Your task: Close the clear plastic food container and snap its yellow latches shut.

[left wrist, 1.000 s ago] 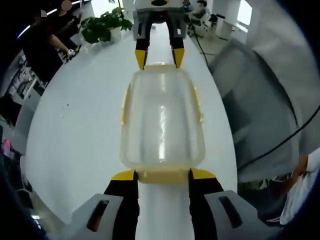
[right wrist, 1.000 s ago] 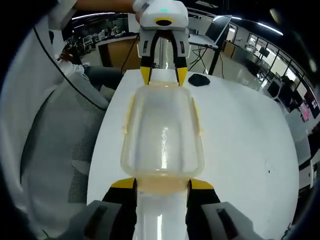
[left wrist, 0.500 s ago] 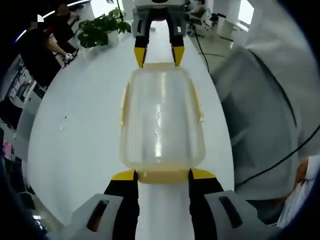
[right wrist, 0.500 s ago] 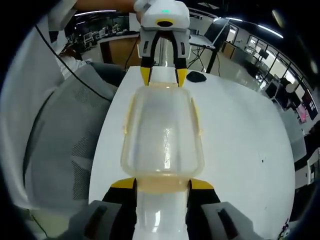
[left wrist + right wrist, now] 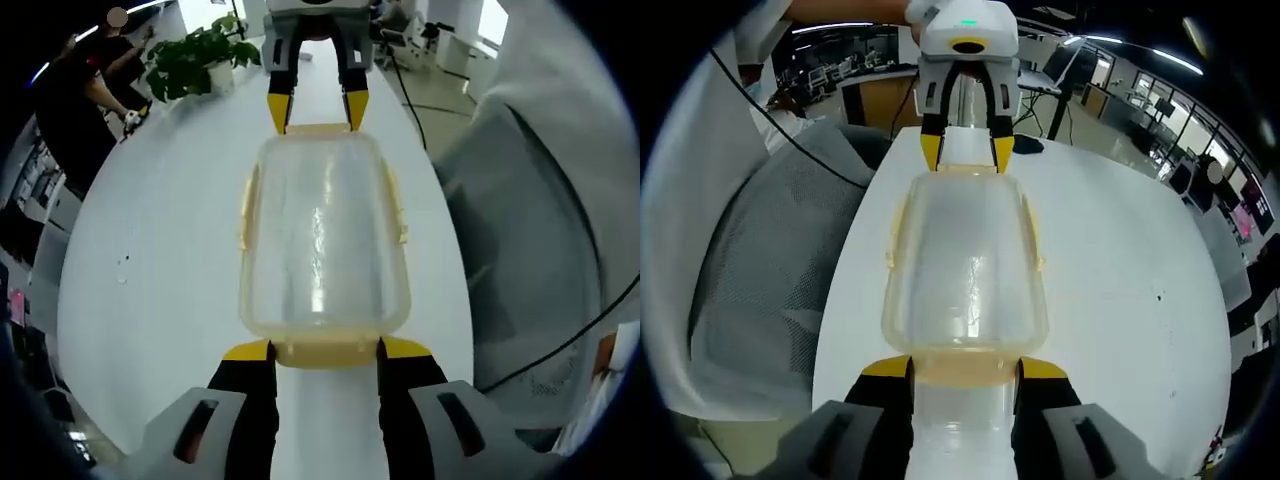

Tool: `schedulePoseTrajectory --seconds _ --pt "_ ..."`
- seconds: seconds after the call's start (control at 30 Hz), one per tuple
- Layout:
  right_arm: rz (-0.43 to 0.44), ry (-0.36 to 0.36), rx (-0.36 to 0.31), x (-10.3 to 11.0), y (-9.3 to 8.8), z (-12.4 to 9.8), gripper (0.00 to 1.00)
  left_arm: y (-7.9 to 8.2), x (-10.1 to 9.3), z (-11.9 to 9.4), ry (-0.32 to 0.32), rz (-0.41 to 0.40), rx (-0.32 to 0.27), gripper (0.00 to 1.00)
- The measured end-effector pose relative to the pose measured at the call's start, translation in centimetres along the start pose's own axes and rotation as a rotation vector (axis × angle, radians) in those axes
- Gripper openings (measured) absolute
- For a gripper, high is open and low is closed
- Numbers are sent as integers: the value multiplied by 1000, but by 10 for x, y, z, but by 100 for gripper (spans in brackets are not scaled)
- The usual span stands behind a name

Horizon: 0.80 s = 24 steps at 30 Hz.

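The clear plastic container (image 5: 322, 240) with its lid on lies lengthwise between my two grippers over the white table (image 5: 150, 250). In the left gripper view my left gripper (image 5: 325, 350) grips the near yellow end latch (image 5: 325, 353), a yellow-tipped jaw on each side of it. At the far end, my right gripper (image 5: 318, 108) holds the opposite end latch the same way. The right gripper view mirrors this: right gripper (image 5: 965, 368) near, left gripper (image 5: 965, 150) far, container (image 5: 965, 270) between. Yellow side latches (image 5: 401, 225) run along the long edges.
A potted plant (image 5: 195, 60) and a person (image 5: 90, 90) are at the table's far left end. A grey mesh chair (image 5: 760, 290) stands beside the table edge, with a black cable across it. A small dark object (image 5: 1030, 145) lies on the table behind the left gripper.
The room behind has drifted slightly in both views, while the container stays fixed between both grippers. Both grips are unchanged.
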State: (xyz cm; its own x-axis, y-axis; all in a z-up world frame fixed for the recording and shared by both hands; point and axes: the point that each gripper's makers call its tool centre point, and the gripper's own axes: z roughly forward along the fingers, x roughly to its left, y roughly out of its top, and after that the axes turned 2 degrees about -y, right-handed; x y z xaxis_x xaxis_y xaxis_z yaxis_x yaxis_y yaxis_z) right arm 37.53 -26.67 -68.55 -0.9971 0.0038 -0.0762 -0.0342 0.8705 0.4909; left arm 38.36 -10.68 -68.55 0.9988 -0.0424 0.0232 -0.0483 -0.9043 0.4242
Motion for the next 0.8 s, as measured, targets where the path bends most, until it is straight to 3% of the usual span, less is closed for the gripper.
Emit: schedulePoseTrajectory --seconds 0.8 --pt "18 10 15 -6 -73 -18 36 55 12 54 -4 7 2 36"
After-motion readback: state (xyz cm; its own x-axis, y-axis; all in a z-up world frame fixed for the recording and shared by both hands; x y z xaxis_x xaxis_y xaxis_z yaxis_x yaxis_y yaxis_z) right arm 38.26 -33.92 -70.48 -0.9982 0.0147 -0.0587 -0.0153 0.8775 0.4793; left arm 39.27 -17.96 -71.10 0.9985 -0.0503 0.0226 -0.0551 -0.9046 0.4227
